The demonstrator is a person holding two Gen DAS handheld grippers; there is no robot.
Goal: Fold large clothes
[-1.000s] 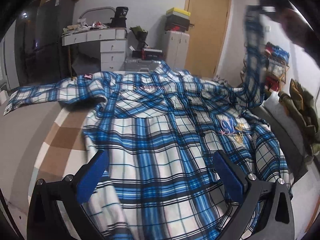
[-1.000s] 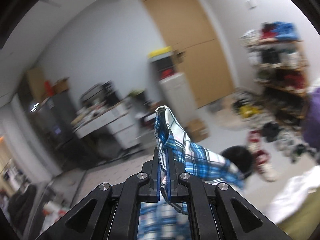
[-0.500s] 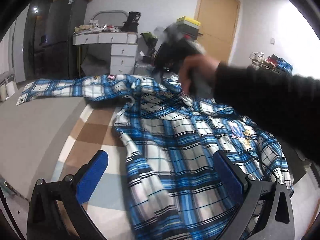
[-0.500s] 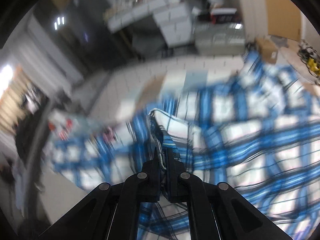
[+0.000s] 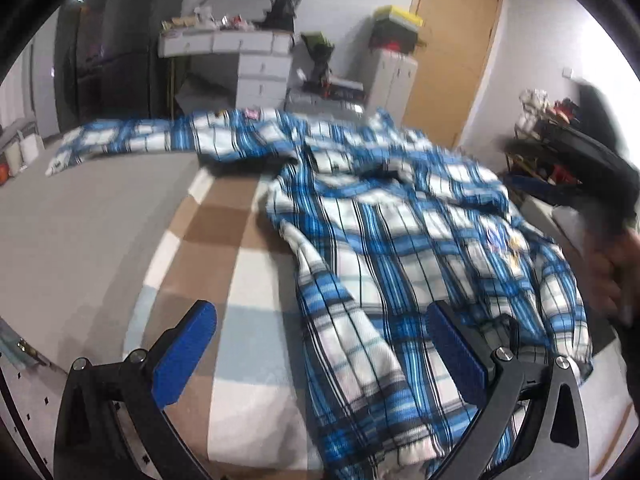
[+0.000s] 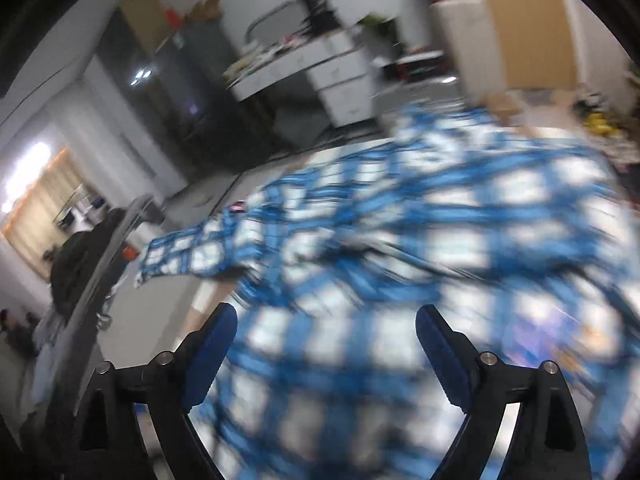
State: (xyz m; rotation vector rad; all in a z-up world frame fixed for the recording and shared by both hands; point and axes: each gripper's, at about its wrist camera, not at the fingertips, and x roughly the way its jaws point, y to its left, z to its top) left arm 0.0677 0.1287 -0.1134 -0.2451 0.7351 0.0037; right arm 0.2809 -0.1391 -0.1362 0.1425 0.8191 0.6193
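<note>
Shirt: blue-and-white plaid flannel shirt (image 5: 400, 240), soft, light, floppy
Hold: sleeve cuff at 10 o'clock
Jaws: left gripper (image 5: 320, 344) and right gripper (image 6: 324, 344) both spread, empty

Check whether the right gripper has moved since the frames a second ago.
Yes. The right gripper swung down from the wooden door toward the plaid shirt, and its fingers are now open and empty.

White drawer desk (image 5: 256, 64) beside wooden door (image 5: 452, 48).
</note>
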